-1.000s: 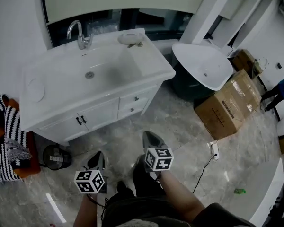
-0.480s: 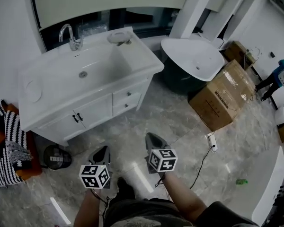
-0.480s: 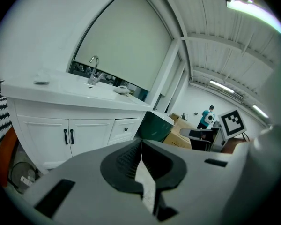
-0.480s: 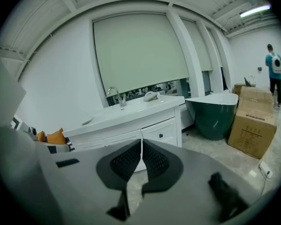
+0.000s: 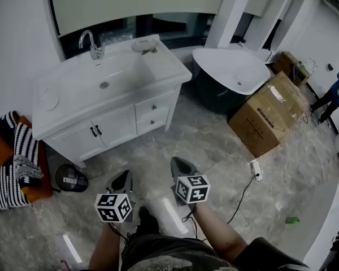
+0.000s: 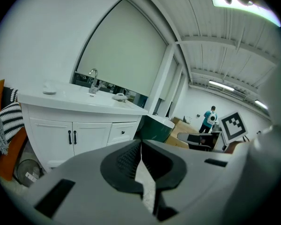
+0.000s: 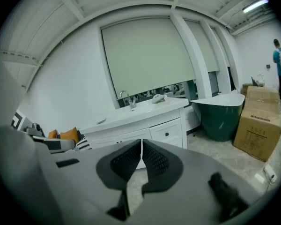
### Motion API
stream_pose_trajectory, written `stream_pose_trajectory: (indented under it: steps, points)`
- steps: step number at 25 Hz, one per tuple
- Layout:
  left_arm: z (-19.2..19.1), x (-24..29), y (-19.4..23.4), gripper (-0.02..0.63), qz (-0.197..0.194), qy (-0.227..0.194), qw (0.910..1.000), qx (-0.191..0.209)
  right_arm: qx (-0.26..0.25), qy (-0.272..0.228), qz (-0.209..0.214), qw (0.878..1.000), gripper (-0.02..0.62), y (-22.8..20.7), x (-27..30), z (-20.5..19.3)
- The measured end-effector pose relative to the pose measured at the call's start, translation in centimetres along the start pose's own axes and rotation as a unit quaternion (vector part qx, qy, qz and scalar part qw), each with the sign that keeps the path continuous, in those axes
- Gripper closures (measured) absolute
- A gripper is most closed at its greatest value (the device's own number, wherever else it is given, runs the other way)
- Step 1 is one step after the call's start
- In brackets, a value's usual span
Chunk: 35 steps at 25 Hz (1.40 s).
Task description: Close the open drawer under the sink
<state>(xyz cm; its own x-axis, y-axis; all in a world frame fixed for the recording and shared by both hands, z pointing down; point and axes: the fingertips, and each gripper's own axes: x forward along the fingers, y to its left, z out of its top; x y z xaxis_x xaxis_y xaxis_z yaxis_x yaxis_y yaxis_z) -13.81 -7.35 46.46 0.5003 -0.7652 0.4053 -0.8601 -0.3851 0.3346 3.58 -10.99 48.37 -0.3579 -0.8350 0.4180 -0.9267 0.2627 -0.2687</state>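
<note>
The white sink cabinet stands against the far wall, with a chrome tap at its back. On its right side sit two drawers, an upper drawer and a lower drawer, each with a dark knob. Both look flush with the cabinet front. The upper drawer also shows in both gripper views. My left gripper and right gripper hang over the floor, well short of the cabinet. Both are shut and empty.
A dark green tub with a white rim stands right of the cabinet, with cardboard boxes beyond it. A striped cushion on an orange seat and a small round fan sit at the left. A power strip lies on the floor. A person stands far right.
The head view has shifted, so the cabinet now sits a little farther away. Both grippers stay shut and near the same spot in front of the person's legs.
</note>
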Motion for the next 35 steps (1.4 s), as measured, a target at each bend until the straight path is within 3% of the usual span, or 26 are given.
stream_pose_trajectory:
  steps: [9,14,23,35]
  points:
    - [-2.4,-4.9,-6.4,0.591,0.0,-0.016,0.9995,0.027,-0.027,-0.02,0.058,0.998,0.568,2.3,-6.5,-1.7]
    - [-4.5,-7.3,-8.8,0.591,0.008,-0.027,0.9995,0.013,-0.036,-0.026,0.064,0.997,0.568,2.5,-10.9,-3.3]
    - [-8.8,-11.5,-13.9,0.591,0.011,-0.024,0.9994,0.023,-0.027,-0.01,0.058,0.998,0.568,1.3,-18.6,-9.3]
    - [-11.8,-14.6,-16.9,0.591,0.004,-0.016,0.9994,0.032,-0.053,-0.006,0.082,0.995,0.569,3.7,-21.1,-11.4]
